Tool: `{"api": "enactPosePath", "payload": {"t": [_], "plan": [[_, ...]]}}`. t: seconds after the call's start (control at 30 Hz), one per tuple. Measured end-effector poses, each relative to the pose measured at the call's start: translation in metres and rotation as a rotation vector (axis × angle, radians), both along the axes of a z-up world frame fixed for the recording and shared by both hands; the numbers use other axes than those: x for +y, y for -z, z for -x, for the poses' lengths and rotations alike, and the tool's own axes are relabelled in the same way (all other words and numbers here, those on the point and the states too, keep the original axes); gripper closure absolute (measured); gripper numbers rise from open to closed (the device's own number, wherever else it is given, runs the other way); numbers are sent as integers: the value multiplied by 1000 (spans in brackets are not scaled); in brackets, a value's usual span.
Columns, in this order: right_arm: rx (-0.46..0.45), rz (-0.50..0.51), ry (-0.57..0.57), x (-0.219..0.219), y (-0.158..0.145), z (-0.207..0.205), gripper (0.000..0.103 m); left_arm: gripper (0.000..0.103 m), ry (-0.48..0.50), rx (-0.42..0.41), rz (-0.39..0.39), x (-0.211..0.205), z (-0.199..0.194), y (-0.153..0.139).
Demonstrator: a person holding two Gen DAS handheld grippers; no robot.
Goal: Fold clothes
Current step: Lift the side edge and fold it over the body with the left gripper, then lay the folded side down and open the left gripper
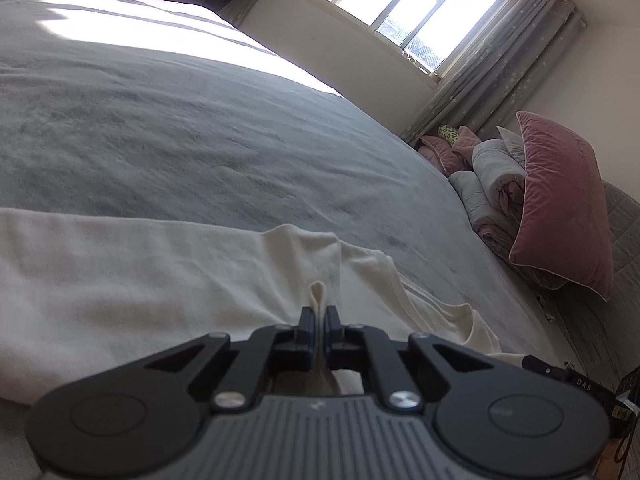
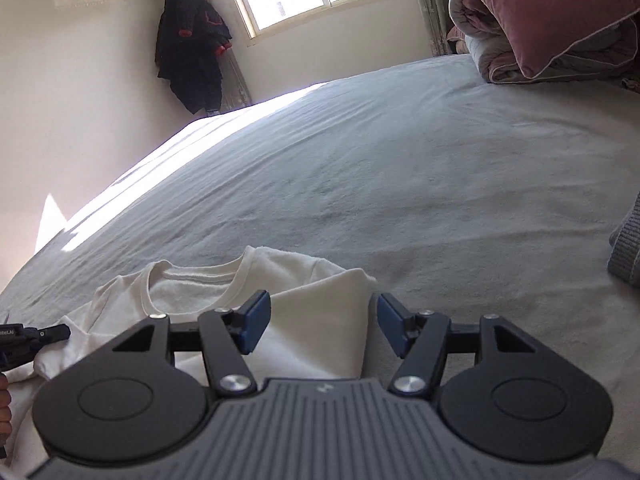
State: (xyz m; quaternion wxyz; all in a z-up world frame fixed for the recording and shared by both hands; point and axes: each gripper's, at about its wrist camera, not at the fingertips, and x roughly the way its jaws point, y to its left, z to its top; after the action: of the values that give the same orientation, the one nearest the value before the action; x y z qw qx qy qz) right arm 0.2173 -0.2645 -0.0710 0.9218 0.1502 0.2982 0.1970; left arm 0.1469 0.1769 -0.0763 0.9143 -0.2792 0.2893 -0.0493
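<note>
L hand-held gripper [image 1: 319, 320] pinches white shirt [image 1: 120, 272]; R hand-held gripper [image 2: 320, 320] open.

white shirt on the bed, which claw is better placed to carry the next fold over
Left. The left claw is already shut on a pinch of the white shirt, so it can lift and carry that edge. The right claw is open, hovering over a folded corner and gripping nothing.

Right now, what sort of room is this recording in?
Most likely a home bedroom: a wide bed under a grey sheet, a pink pillow on rolled bedding, a curtained window, and a dark coat hanging in the corner.
</note>
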Motion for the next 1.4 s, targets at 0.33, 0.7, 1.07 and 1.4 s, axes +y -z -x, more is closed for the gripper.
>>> {"api": "enactPosePath", "payload": {"t": [0.33, 0.7, 1.07, 1.4], "plan": [[24, -194, 53, -16, 18, -11, 96, 99, 5, -178, 8, 1, -5, -7], [23, -241, 89, -25, 19, -12, 84, 71, -111, -39, -120, -3, -28, -3], [-162, 170, -146, 23, -13, 18, 84, 83, 67, -114, -247, -42, -18, -11], [-147, 291, -55, -1, -7, 20, 78, 86, 1, -89, -136, -23, -13, -1]]}}
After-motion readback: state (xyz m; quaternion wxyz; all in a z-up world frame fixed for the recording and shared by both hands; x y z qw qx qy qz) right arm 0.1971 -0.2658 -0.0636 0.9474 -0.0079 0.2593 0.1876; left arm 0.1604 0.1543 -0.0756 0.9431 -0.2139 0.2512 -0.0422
